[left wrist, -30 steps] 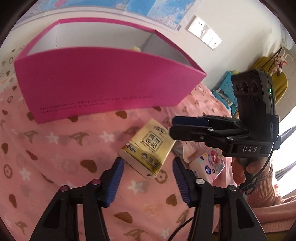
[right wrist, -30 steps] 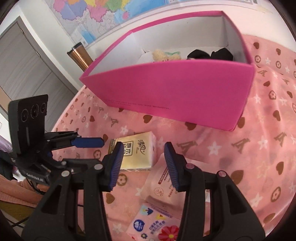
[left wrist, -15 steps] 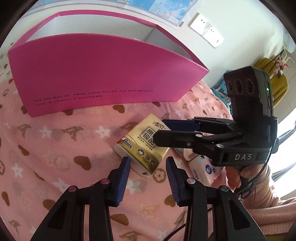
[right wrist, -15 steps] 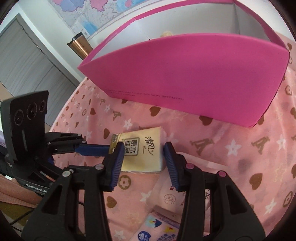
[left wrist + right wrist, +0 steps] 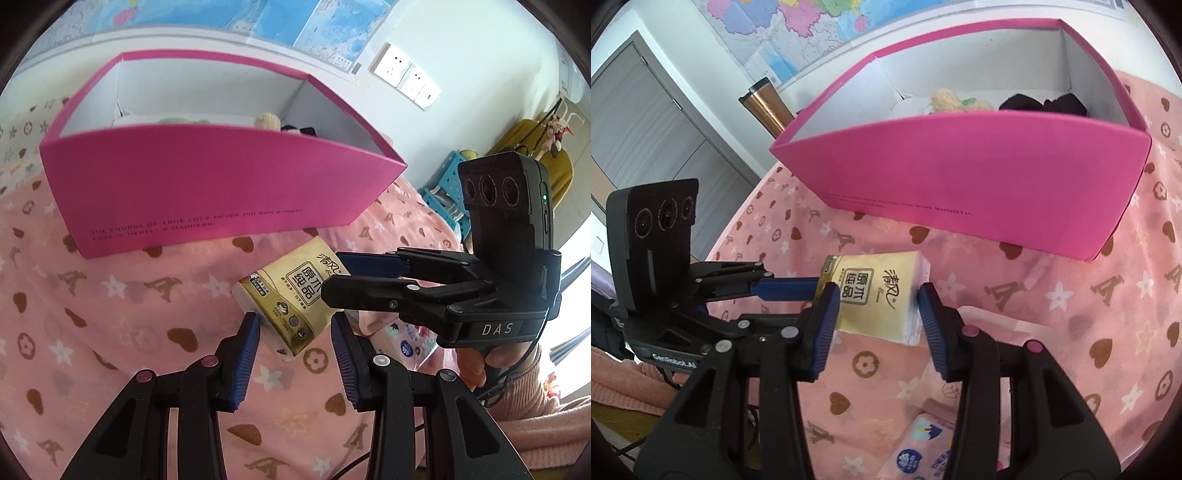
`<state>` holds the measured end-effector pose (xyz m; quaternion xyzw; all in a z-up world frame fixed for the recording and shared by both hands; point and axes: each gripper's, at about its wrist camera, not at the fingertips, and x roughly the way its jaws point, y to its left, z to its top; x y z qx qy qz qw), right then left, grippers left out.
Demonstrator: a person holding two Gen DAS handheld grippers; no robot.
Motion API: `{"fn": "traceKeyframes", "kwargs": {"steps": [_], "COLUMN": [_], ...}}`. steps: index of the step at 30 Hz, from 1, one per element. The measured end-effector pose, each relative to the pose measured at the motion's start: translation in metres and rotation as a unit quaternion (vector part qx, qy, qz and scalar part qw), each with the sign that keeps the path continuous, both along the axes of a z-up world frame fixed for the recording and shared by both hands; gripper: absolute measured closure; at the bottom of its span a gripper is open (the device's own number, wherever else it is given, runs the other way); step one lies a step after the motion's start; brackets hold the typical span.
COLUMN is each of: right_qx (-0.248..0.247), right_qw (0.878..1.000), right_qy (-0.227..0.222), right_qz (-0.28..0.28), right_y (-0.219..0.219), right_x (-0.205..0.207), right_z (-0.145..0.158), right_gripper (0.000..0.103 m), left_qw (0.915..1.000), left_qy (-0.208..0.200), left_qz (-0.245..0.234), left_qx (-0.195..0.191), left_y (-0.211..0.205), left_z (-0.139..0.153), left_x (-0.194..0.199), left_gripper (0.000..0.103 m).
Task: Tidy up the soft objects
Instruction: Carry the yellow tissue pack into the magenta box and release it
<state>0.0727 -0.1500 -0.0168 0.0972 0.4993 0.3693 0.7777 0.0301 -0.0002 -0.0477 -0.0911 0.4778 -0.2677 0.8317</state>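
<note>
A gold tissue pack (image 5: 295, 301) lies tilted on a pink cloth (image 5: 110, 295) printed with brown hearts and white stars, just beyond the parted blue pads of the left gripper (image 5: 294, 334), which reach up from the bottom edge without touching it. From the right, the black right gripper (image 5: 334, 275) stretches across with one finger on each side of the pack's far end, while a second pack (image 5: 400, 341) with a floral print peeks out beneath it. Behind stands an open pink box (image 5: 221, 195) with white inner walls, holding a pale fuzzy toy (image 5: 266, 120) and something black (image 5: 299, 130) that barely clear its front edge.
</note>
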Motion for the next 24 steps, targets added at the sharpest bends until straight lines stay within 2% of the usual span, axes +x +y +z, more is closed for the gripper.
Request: {"fn": "traceKeyframes", "kwargs": {"steps": [24], "right_qx": [0.022], "right_qw": [0.997], "right_qy": [-0.075], "right_qz": [0.005], "right_y": [0.011], "right_x": [0.002], "right_z": [0.053], "right_gripper": [0.056], "left_qw": [0.9966], "left_qy": [-0.080], "left_qz": [0.003], "left_qx": [0.020], "left_y": [0.013], "left_z": [0.053], "left_x": [0.007], "left_gripper": [0.063]}}
